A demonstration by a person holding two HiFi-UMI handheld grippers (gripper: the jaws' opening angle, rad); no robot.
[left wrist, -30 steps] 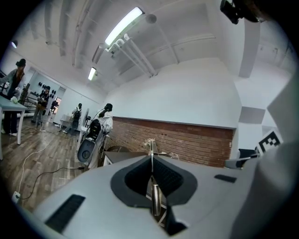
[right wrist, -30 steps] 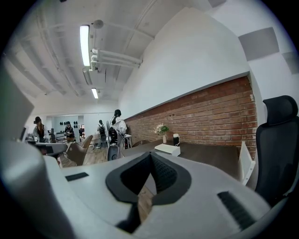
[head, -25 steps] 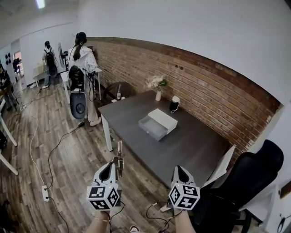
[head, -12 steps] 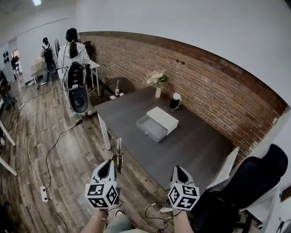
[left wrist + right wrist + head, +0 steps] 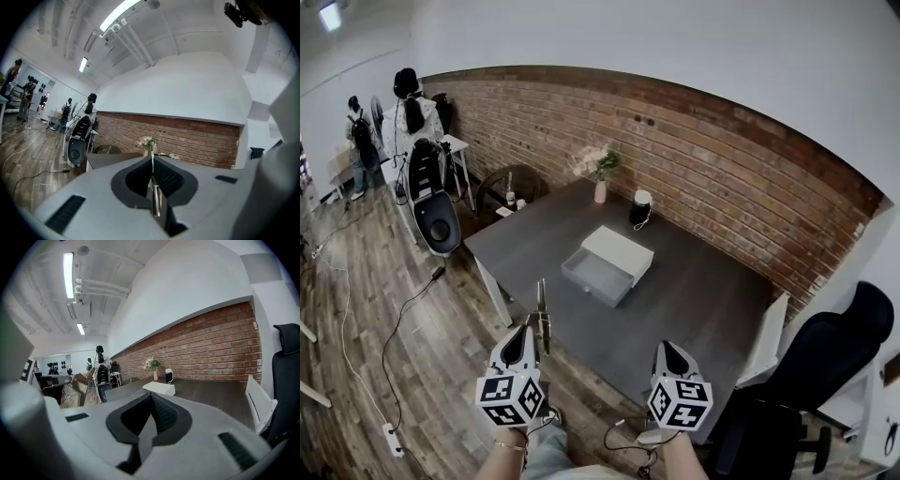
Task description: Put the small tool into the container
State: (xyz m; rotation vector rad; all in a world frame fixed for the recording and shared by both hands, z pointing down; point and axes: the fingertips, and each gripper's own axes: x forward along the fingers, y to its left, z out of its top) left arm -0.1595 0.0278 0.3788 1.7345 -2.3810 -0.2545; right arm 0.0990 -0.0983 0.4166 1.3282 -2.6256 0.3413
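The left gripper (image 5: 529, 330) holds a tool (image 5: 541, 302) upright; the right gripper (image 5: 667, 351) is level with it, both near the table (image 5: 703, 292) bearing an open box (image 5: 607, 264)

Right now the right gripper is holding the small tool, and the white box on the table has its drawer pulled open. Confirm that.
One thing is wrong: the small tool is clamped in the left gripper, not the right gripper, whose jaws are closed on nothing; the two gripper views show this. The white box on the table does have its drawer open.
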